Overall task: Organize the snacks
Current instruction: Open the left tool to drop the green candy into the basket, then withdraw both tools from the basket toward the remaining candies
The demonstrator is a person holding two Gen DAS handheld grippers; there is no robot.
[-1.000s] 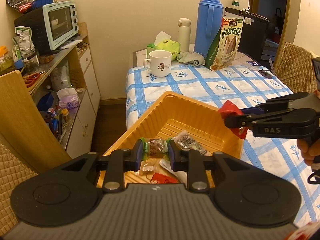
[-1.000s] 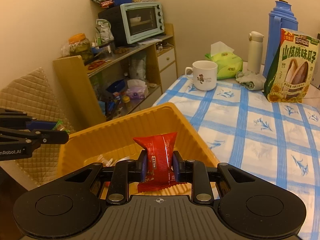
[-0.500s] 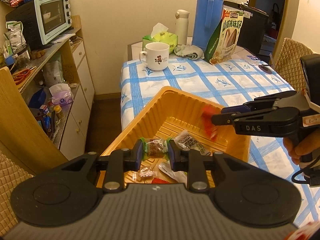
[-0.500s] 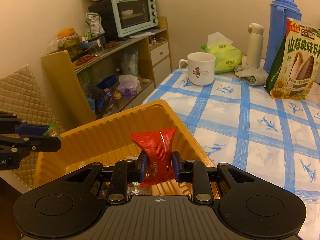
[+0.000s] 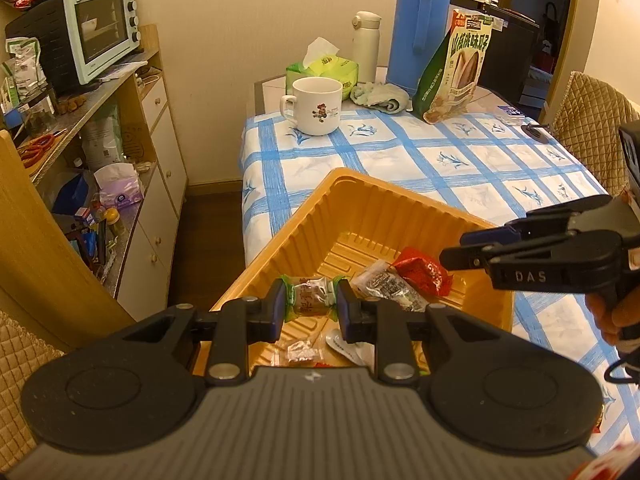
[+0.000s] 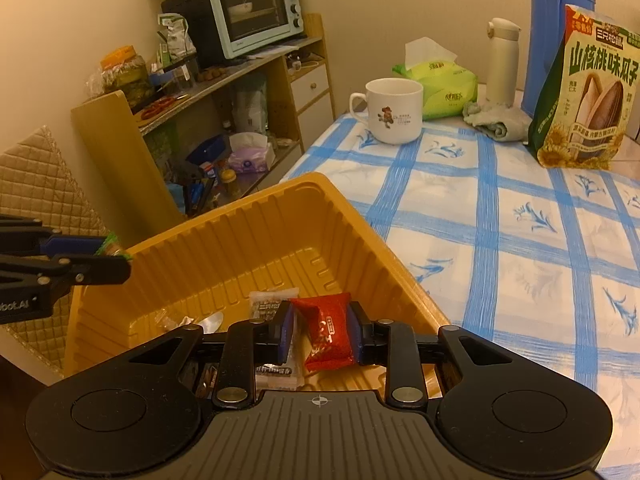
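A: Over the near corner of the table (image 5: pixel 460 160), obs. log. Left gripper (image 5: pixel 311 303) is closed on a green-ended candy (image 5: pixel 310 296), pads pressing both long sides of the wrapper. It hangs above the near edge of the yellow tray (image 5: pixel 372 216), clear of the tray floor.

B: Right gripper (image 6: pixel 320 330)?

A: Fingers spread apart, wider than the red snack packet (image 6: pixel 330 330) seen between them. In the left wrist view that packet (image 5: pixel 422 272) lies on the tray floor below the fingertips (image 5: pixel 452 258). I cannot tell whether either pad touches it; the wrist view puts it close to the right-side pad, with a gap on the left.

B: Other tray contents?

A: A clear printed packet (image 5: pixel 386 284) touching the red one on its left. A small brown wrapped sweet (image 5: pixel 302 354) and a white wrapper (image 5: pixel 348 346) near the left gripper's end of the tray. Labels too small to read.

B: Surroundings?

A: Tray sits at the table corner on a blue-checked cloth. Well apart, at the far end: white mug (image 6: pixel 394 110), green tissue pack (image 6: pixel 440 84), white flask (image 6: pixel 502 62), blue thermos (image 5: pixel 416 28), sunflower seed bag (image 6: pixel 588 96), upright. Mint toaster oven (image 6: pixel 256 12) on the side shelf.
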